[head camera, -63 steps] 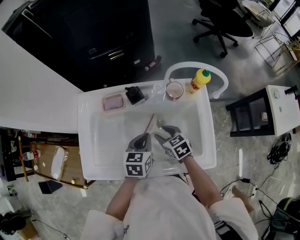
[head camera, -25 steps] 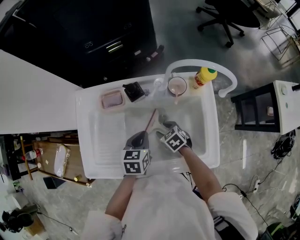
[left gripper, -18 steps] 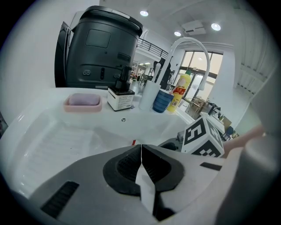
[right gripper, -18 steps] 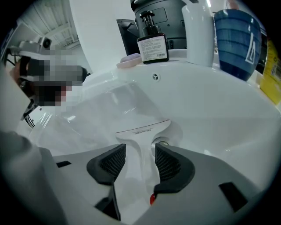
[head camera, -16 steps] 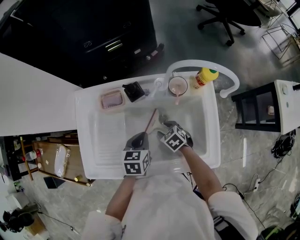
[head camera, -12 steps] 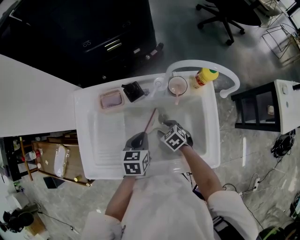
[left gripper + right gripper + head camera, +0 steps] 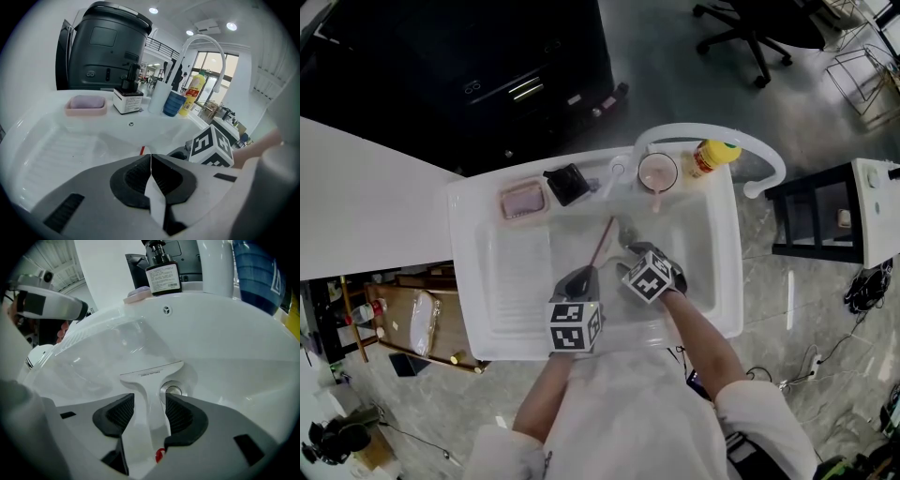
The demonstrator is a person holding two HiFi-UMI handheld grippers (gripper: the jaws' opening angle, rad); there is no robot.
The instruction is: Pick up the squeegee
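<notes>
Two part-open right fingers (image 7: 117, 414) astride squeegee (image 7: 151, 380)

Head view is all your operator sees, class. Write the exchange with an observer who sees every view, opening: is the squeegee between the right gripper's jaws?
Observer: Yes. In the right gripper view the squeegee lies with its white handle between the jaws of the right gripper, which stand apart on either side.
Operator: Where is the blade?
Observer: Crosswise at the far end. Beside the handle's neck shows the metal drain of the sink.
Operator: And the left gripper?
Observer: On the left gripper the jaws are together at the tips.
</notes>
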